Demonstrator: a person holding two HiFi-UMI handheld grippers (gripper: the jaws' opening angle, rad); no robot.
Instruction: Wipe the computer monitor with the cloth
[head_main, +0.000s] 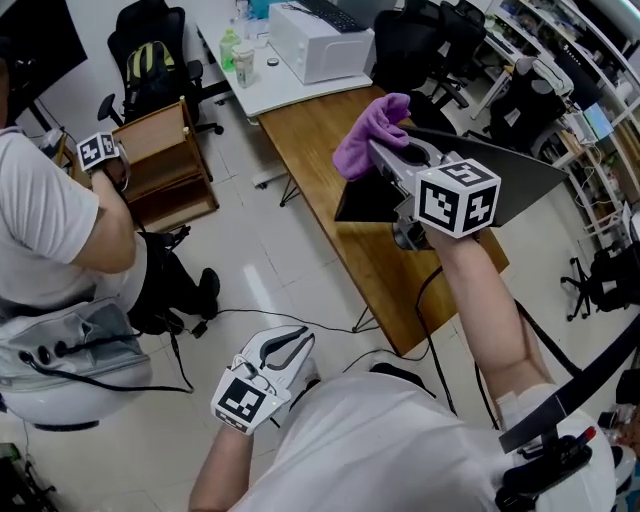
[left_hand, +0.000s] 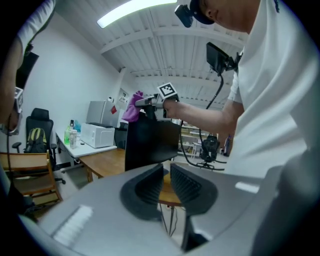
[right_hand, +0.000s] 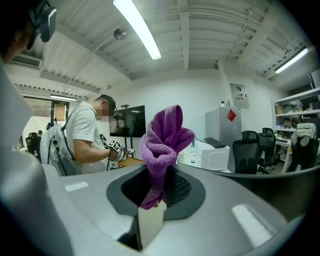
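One cloth, one monitor, two claws, perhaps two bottles.

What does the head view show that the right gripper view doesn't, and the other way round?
Head view only: the left claw, held low and empty, the tiled floor, and the monitor plainly on its wooden desk; the right gripper view gives at most a dark edge low at right. Right gripper view only: the ceiling lights and a dark wall screen. Both: the purple cloth pinched in the right claw, a second person in a white shirt, and the white box on the far table.
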